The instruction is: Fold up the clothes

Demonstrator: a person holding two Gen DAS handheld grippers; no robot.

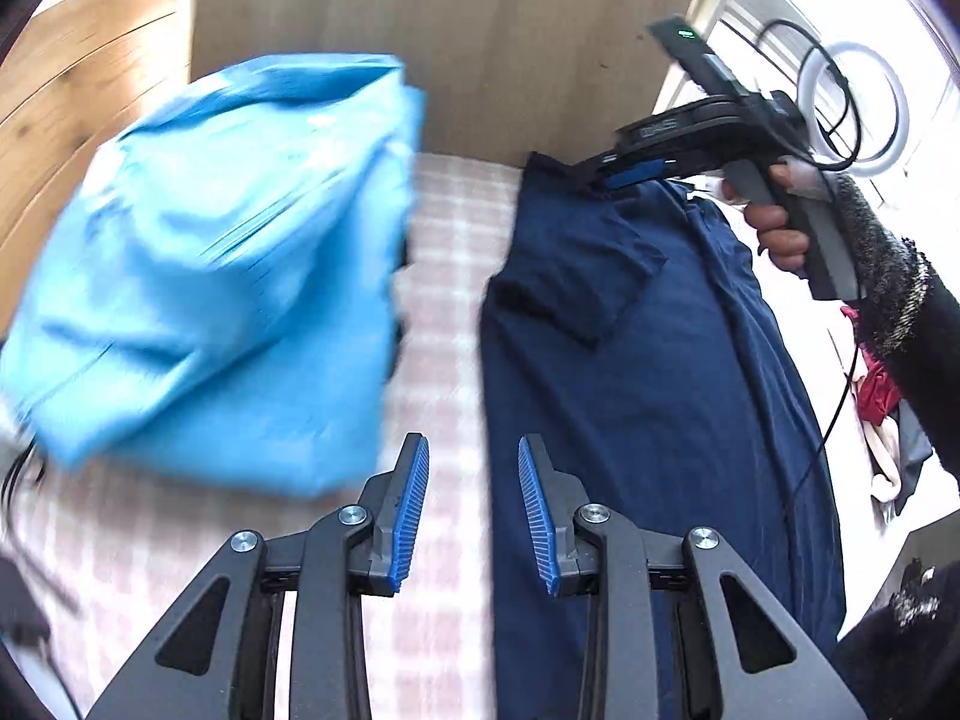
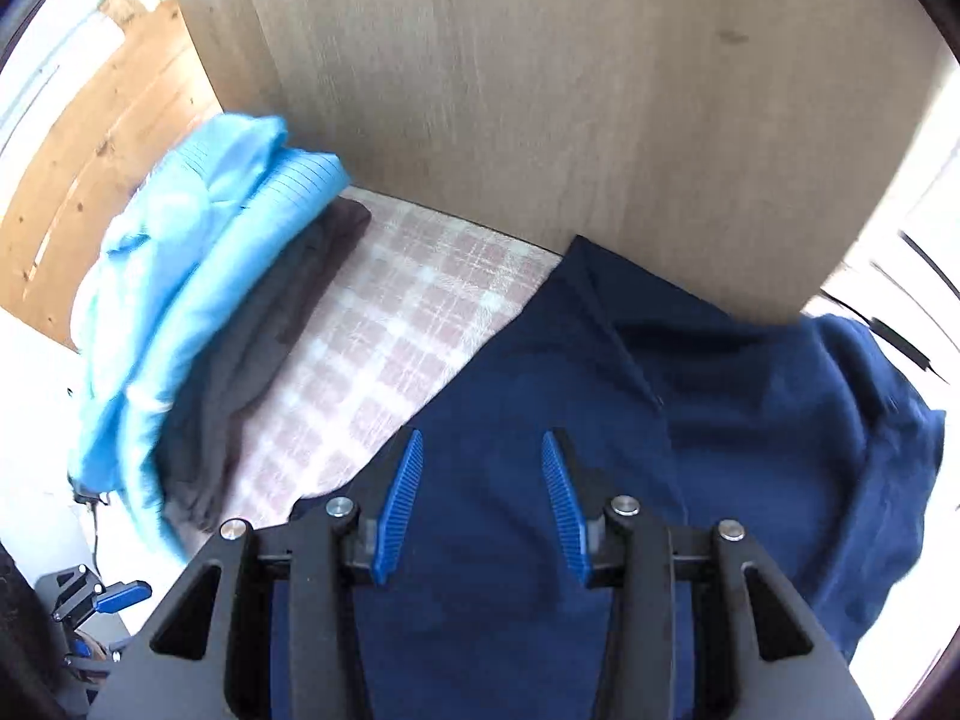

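Observation:
A navy blue shirt [image 1: 648, 396] lies spread lengthwise on the pink checked bed cover [image 1: 444, 252], one sleeve folded over it. It also shows in the right wrist view [image 2: 690, 420]. My left gripper [image 1: 474, 456] is open and empty, above the shirt's left edge. My right gripper [image 2: 483, 450] is open and empty over the shirt; from the left wrist view it [image 1: 636, 171] hovers by the shirt's far end near the collar. A light blue garment [image 1: 228, 276] lies bunched at the left, resting on a dark grey folded garment [image 2: 270, 354].
A wooden headboard [image 1: 480, 30] stands at the far end of the bed. Wooden floor [image 1: 66, 84] is at the left. A ring light [image 1: 864, 102] with cables and a heap of red and pale clothes [image 1: 882, 420] are at the right.

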